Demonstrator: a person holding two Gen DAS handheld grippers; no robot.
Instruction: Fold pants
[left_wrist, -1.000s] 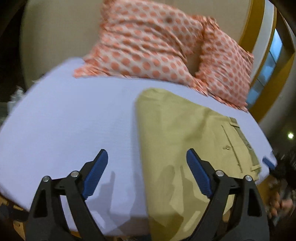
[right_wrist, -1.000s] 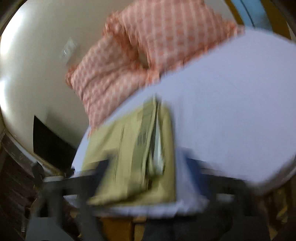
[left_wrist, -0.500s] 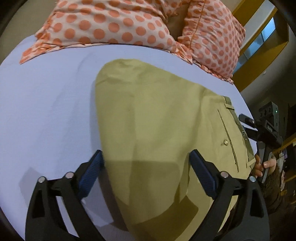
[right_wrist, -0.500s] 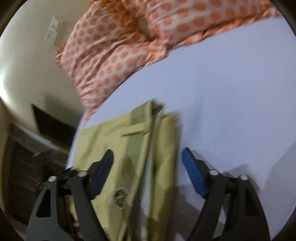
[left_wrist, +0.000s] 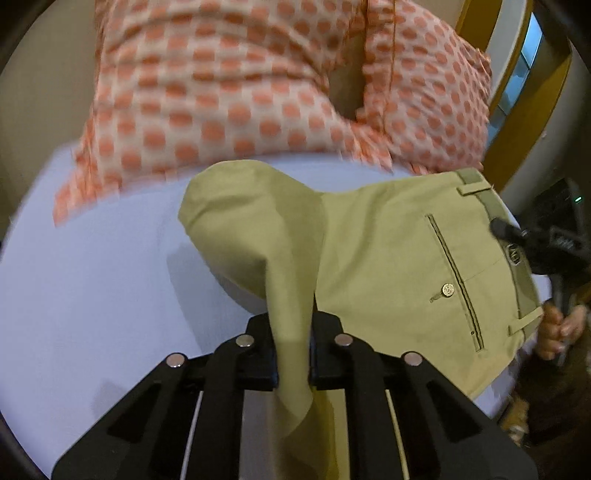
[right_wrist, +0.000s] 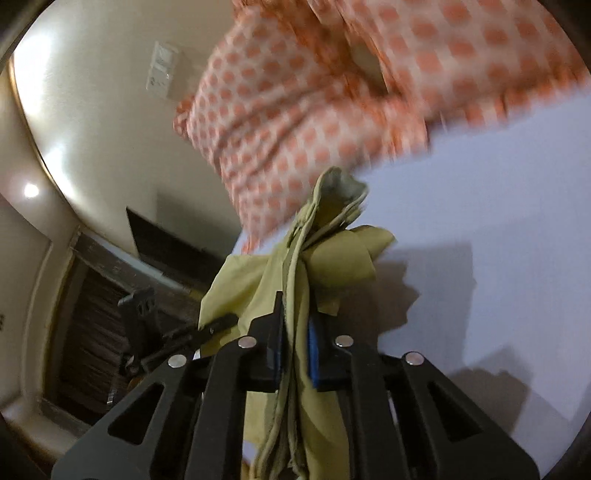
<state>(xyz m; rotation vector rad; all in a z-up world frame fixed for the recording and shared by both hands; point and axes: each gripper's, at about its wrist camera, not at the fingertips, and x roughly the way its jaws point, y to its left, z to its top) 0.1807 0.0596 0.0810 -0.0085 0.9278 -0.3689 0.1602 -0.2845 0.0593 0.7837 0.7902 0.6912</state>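
Note:
Khaki pants (left_wrist: 388, 258) lie folded on a pale lilac bed sheet (left_wrist: 92, 295), back pocket and brass button facing up. My left gripper (left_wrist: 291, 354) is shut on the pants' near left fold and lifts it off the sheet. My right gripper (right_wrist: 295, 350) is shut on the waistband end of the pants (right_wrist: 314, 266), bunched and raised above the sheet (right_wrist: 498, 258). The right gripper also shows in the left wrist view (left_wrist: 517, 236) at the waistband, with the hand below it.
Two orange-dotted pillows (left_wrist: 240, 92) lie just beyond the pants, also in the right wrist view (right_wrist: 314, 110). The bed's edge runs close on the right, with a yellow window frame (left_wrist: 524, 122) behind. A dark cabinet (right_wrist: 110, 314) stands off the bed's left side.
Both grippers were open half a second ago, over the flat pants. Both have since shut on the fabric and lifted it, the left at the fold, the right at the waistband.

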